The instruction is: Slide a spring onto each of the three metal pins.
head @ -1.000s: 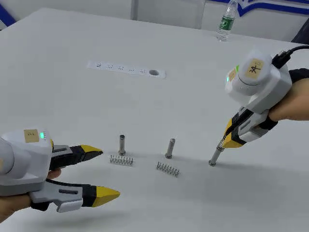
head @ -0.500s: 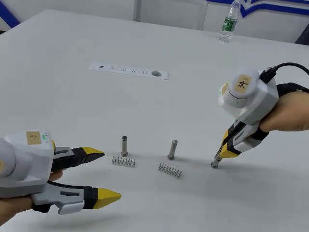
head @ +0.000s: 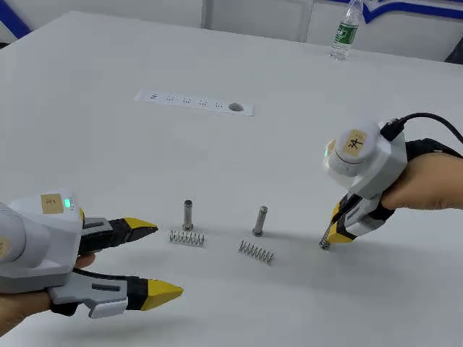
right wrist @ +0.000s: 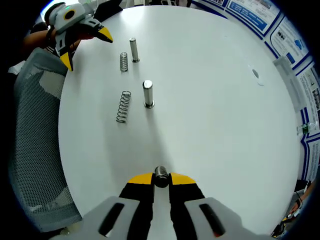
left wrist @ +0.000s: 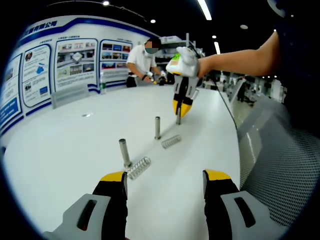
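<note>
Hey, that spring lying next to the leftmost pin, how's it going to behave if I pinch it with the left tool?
The spring lies on its side on the smooth white table, so a nudge would probably roll it. Its thin open coils suggest it's light and would likely squash or flick out if pinched hard.

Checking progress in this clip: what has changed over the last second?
The right gripper, shut on a spring, has moved down the right-hand pin; less of the pin shows below its fingers, which are now close to the table. Unchanged: the left gripper open and idle, two loose springs lying beside two bare pins.
</note>
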Tool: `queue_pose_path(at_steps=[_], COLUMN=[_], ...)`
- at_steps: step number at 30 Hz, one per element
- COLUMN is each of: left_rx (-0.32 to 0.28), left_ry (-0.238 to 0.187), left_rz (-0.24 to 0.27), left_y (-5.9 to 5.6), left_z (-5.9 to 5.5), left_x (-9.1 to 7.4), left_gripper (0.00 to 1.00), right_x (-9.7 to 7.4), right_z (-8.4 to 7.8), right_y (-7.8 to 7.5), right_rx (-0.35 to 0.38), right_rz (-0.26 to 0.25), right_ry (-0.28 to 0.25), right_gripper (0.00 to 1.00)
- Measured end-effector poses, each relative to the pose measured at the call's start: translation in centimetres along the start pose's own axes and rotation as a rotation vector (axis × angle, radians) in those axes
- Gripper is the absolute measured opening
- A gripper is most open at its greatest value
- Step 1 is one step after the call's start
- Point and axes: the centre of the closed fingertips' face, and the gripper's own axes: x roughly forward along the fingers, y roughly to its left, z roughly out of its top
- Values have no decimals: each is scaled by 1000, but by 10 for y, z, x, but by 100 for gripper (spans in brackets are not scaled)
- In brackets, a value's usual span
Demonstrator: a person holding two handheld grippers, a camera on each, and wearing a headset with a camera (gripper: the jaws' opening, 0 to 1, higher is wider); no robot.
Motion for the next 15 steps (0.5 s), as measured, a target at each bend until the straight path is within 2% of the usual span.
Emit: queue_pose_path(at_steps=[10,15], left_rx=[-3,-4], left_ry=[-5,-3], left_rz=[-1,0], left_y=[-1,-1], left_z=[2,1], left_x=[2,1], left_gripper=[62,62], right_x=[2,3], right_z=[-1,2], right_y=[-1,-7], right_rx=[0,15], right_rz=[-7,-20], right_ry=[-7,-20], right_gripper=[12,12])
